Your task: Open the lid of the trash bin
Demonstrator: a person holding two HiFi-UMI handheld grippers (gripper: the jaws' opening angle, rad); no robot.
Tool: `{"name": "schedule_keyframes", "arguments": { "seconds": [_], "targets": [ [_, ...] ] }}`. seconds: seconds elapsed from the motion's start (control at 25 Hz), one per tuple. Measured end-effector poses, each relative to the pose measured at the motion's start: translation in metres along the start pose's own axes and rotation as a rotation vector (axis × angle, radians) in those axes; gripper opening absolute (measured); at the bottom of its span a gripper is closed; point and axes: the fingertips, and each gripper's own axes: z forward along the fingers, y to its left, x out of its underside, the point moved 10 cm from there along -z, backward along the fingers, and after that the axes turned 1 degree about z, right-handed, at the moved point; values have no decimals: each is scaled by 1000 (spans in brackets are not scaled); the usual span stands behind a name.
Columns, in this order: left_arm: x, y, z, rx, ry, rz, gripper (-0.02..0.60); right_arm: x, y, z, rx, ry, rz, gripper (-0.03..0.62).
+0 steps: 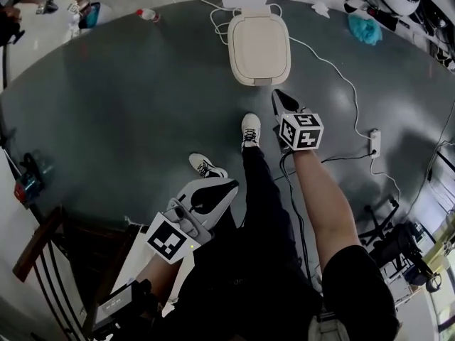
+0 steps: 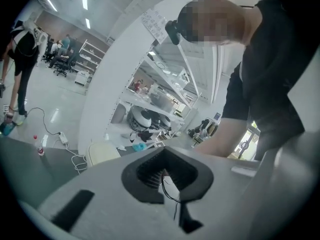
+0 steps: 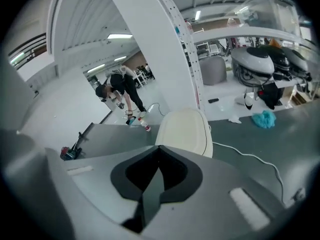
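The trash bin (image 1: 259,47) stands on the dark floor at the top middle of the head view, its cream lid down flat. My right gripper (image 1: 284,101) is shut with nothing in it; its black tip sits just below the bin's near edge, a little to the right. In the right gripper view the bin's lid (image 3: 184,131) lies straight beyond the closed jaws. My left gripper (image 1: 215,192) hangs low by the person's legs, far from the bin, shut and empty. The left gripper view shows the bin (image 2: 102,152) small, off to the left.
A white cable (image 1: 334,69) runs from the bin's right side to a power strip (image 1: 375,142). A teal cloth (image 1: 365,28) lies at the back right, a bottle (image 1: 148,14) at the back left. The person's shoes (image 1: 250,130) stand below the bin. A wooden rail (image 1: 39,244) is at lower left.
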Motion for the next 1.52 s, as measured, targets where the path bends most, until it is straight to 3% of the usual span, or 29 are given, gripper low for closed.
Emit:
{"name": "schedule_keyframes", "arguments": {
  "seconds": [0.24, 0.6, 1.52],
  "targets": [
    [34, 14, -1, -28, 34, -72, 2, 33, -26, 55, 53, 89, 89, 8],
    [65, 21, -7, -43, 61, -123, 2, 65, -33, 103, 112, 172, 70, 8],
    [86, 40, -14, -52, 54, -166, 2, 81, -39, 134, 166, 127, 113, 8]
  ]
}}
